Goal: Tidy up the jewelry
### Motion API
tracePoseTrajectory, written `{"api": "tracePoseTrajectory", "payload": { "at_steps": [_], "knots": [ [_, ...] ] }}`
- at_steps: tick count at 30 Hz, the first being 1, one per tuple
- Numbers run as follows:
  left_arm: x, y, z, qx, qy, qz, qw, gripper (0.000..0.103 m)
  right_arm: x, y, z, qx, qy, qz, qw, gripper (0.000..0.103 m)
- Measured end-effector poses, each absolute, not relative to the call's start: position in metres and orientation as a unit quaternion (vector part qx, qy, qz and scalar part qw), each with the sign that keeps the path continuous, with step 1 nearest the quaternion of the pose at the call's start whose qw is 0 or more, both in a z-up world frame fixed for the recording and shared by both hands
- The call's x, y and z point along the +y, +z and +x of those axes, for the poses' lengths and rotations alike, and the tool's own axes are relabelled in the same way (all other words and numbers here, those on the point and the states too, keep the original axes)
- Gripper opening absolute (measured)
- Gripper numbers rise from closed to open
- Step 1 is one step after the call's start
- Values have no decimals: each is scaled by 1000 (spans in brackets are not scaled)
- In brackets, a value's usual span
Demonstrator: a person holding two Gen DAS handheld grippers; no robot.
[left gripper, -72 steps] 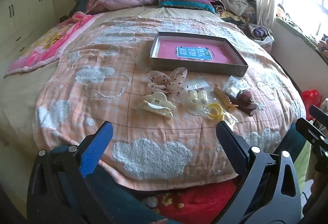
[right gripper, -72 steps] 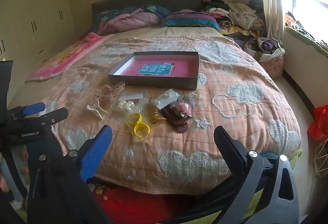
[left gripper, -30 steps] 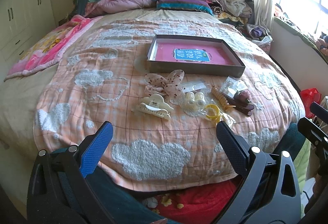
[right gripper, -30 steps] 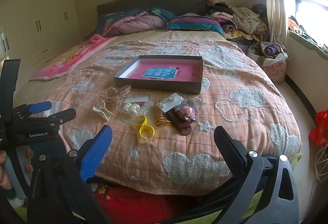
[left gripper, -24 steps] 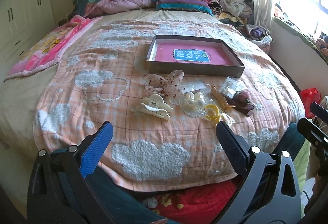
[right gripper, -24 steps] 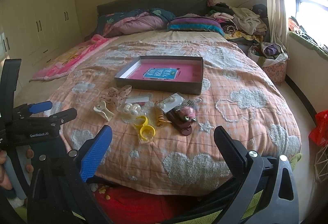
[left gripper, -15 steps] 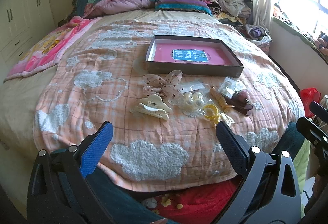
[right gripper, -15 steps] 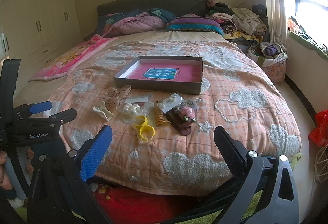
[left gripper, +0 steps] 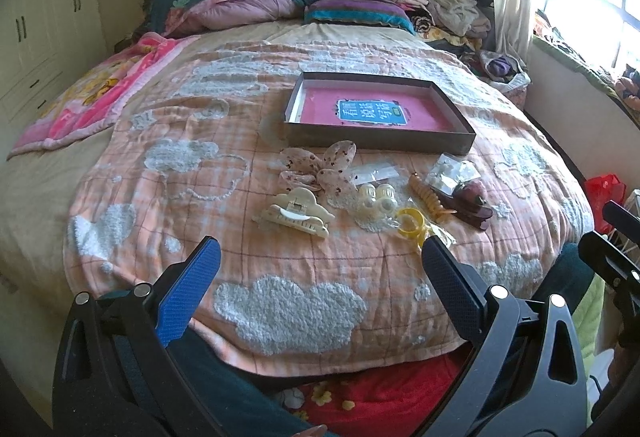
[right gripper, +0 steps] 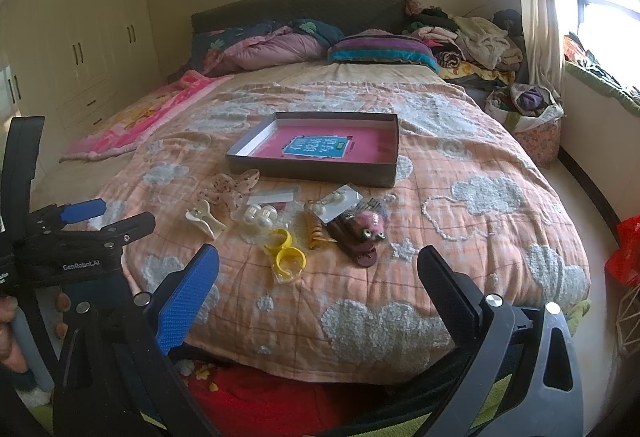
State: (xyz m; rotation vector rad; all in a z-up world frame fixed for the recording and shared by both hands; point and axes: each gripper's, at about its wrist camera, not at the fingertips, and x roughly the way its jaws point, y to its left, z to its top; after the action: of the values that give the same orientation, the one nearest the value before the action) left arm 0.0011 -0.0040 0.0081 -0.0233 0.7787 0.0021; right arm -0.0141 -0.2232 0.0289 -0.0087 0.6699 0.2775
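A shallow grey box point(left gripper: 376, 139) point(right gripper: 316, 169) with a pink inside lies on the bed. In front of it is a scatter of accessories: a cream claw clip point(left gripper: 294, 215) point(right gripper: 205, 220), a spotted fabric bow point(left gripper: 320, 167) point(right gripper: 230, 189), pearl pieces point(left gripper: 376, 199) point(right gripper: 260, 216), yellow rings point(left gripper: 412, 223) point(right gripper: 286, 251), an orange spiral clip point(left gripper: 428, 193) point(right gripper: 316, 231), a dark clip with a pink ornament point(left gripper: 470, 201) point(right gripper: 362, 233) and small packets point(left gripper: 450, 169) point(right gripper: 338, 203). My left gripper point(left gripper: 320, 257) and right gripper point(right gripper: 318, 269) hang open and empty over the bed's near edge.
Pillows and a quilt point(left gripper: 248, 7) lie at the headboard, with piled clothes point(right gripper: 476, 37) at the back right. A pink blanket point(left gripper: 88, 101) covers the bed's left side. White wardrobes point(right gripper: 76, 49) line the left wall. A red bag point(right gripper: 626, 253) sits on the floor at the right.
Both grippers have drifted slightly, so the views shifted a little. Both stay open, and nothing on the bed has moved.
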Motion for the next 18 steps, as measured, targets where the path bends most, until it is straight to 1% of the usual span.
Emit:
{"api": "tracePoseTrajectory", "payload": {
  "at_steps": [9, 18],
  "knots": [
    [3, 11, 9, 373, 10, -33, 927, 94, -213, 28, 0, 343, 161, -14, 926, 99],
    [36, 16, 35, 371, 47, -60, 925, 94, -197, 32, 40, 347, 189, -41, 917, 99]
  ]
}}
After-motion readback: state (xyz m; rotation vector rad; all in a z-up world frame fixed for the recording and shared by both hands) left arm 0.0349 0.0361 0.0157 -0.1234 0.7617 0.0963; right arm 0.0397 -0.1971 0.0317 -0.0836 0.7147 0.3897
